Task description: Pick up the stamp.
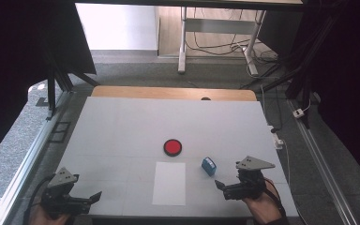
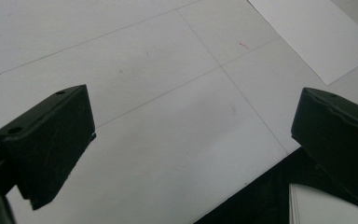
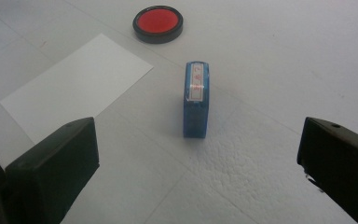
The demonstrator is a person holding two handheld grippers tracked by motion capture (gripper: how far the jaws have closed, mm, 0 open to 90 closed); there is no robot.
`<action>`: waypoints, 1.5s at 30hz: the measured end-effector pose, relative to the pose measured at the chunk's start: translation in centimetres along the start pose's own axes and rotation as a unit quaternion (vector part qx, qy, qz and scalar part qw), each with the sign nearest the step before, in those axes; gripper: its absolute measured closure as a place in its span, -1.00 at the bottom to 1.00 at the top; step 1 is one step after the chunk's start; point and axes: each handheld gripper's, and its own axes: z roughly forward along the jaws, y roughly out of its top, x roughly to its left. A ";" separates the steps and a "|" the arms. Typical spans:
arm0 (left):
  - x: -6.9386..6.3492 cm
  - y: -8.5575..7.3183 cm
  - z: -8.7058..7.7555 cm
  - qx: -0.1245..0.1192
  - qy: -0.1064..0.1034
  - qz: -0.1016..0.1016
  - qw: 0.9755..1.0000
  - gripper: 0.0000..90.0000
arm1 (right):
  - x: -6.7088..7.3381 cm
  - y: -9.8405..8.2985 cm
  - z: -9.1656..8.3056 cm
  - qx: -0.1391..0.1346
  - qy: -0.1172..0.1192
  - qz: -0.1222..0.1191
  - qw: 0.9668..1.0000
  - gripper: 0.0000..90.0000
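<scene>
A small blue plastic stamp block (image 3: pixel 196 100) is seen on the white bench (image 1: pixel 122 126), between the round red ink pad (image 1: pixel 172 147) and the right gripper (image 1: pixel 221 188), whose jaws are spread empty. It is judged light, rigid, best held across its narrow flanks. The left gripper (image 1: pixel 93 197) is likewise released

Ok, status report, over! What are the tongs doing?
Left tongs open, empty. Right tongs open, aimed at blue stamp. Red pad and paper lie beside it, nothing between.
</scene>
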 end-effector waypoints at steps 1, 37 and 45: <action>0.0 0.0 0.0 0.000 0.000 0.000 1.000 -1.00 | 0.0 0.0 0.0 0.000 0.000 0.000 1.000 -1.00; 0.1 0.0 0.1 0.005 -0.006 0.000 1.000 -1.00 | -0.7 2.6 7.4 0.087 -0.017 -0.031 0.996 -1.00; 0.1 0.0 0.1 0.006 -0.006 0.004 1.000 -1.00 | -0.8 2.7 8.3 0.105 -0.023 -0.033 0.994 -0.92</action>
